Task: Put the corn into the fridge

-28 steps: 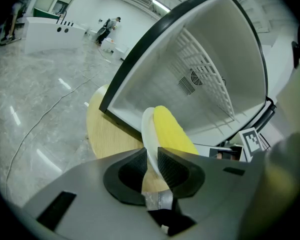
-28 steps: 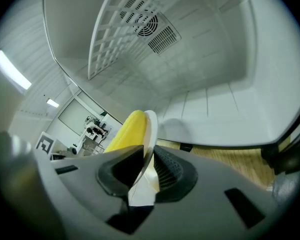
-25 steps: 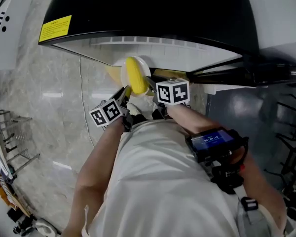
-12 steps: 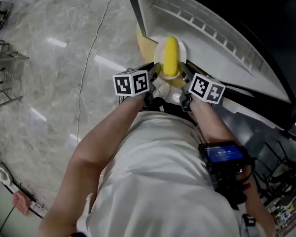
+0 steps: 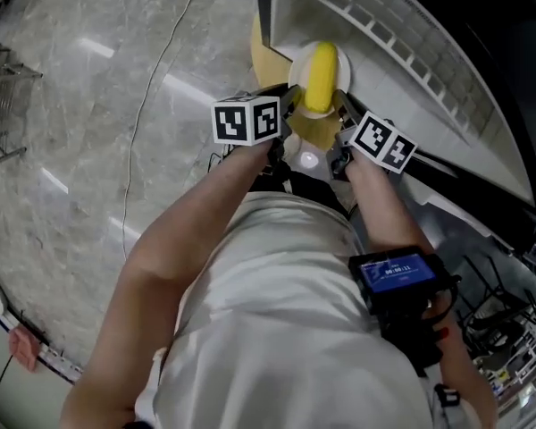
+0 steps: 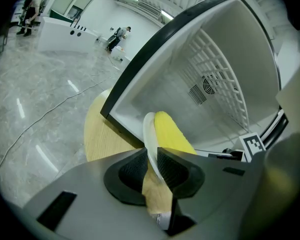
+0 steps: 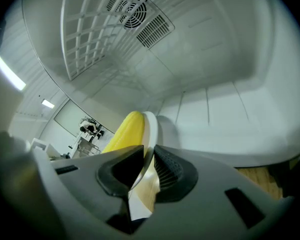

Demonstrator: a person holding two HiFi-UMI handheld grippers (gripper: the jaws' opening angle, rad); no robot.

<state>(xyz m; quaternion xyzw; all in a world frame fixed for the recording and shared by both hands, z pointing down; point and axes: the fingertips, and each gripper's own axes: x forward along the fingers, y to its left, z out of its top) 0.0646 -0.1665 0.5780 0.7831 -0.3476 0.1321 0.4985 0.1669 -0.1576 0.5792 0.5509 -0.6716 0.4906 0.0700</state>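
We look down on a pale marble floor (image 5: 89, 123) that fills the left of the head view, with a thin cable (image 5: 156, 96) trailing across it. To the right stands the open fridge (image 5: 402, 70), black-framed and white inside. Its back wall carries a wire grid (image 7: 90, 29) and a round fan vent (image 7: 140, 11) in the right gripper view. Under its near corner shows a round wooden bench (image 5: 266, 61), whose yellow top also shows below the black frame in the left gripper view (image 6: 100, 134). Our right forearm wears a strapped device with a lit blue screen (image 5: 395, 271). Our left gripper (image 5: 290, 105) and right gripper (image 5: 344, 105) meet in front of us, each with its marker cube uppermost. Between them they hold a white plate (image 5: 339, 63) at the mouth of the fridge, over the bench's edge. The left gripper view (image 6: 151, 166) shows its jaws closed on the plate's rim (image 6: 149, 134), and the right gripper view (image 7: 149, 166) shows its jaws pinching the opposite rim (image 7: 151, 126). On the plate lies the corn (image 5: 320, 77), a yellow cob pointing into the fridge. It sits just right of the rim in the left gripper view (image 6: 172, 134) and just left of it in the right gripper view (image 7: 125, 131).
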